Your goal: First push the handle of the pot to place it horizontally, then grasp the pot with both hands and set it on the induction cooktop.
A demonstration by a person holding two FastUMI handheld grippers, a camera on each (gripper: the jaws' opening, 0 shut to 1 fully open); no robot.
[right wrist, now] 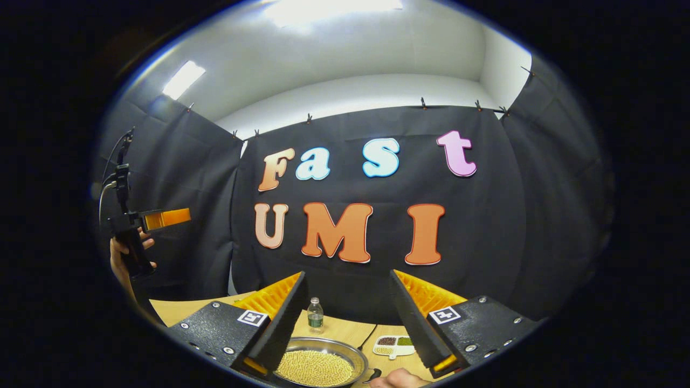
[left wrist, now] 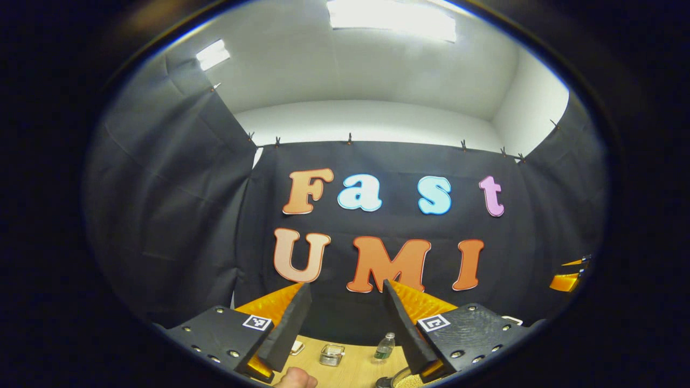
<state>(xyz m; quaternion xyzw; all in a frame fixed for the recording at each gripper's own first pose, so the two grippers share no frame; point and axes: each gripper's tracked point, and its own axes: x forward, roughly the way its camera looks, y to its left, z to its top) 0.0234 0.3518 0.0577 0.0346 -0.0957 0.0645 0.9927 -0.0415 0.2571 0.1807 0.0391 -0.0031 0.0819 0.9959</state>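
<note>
The pot [right wrist: 315, 367] is a shallow metal pan full of pale beans, low in the right gripper view just below my fingers. A dark stub that looks like its handle [right wrist: 373, 373] sticks out at its right rim. My right gripper [right wrist: 347, 275] is held up above the pot, open, with nothing between its fingers. My left gripper [left wrist: 346, 285] is also raised and open, holding nothing. A bit of the pot's rim [left wrist: 401, 380] peeks out under its right finger. In the right gripper view, the left gripper [right wrist: 161, 218] is held high at the left by a hand [right wrist: 121, 258].
On the wooden table [right wrist: 178, 310] stand a small water bottle [right wrist: 315, 314] and a white divided dish [right wrist: 393, 345] of beans. The left gripper view has the bottle [left wrist: 384, 346], a small glass box [left wrist: 331, 354] and a fingertip [left wrist: 295, 380]. Black cloth walls close the booth.
</note>
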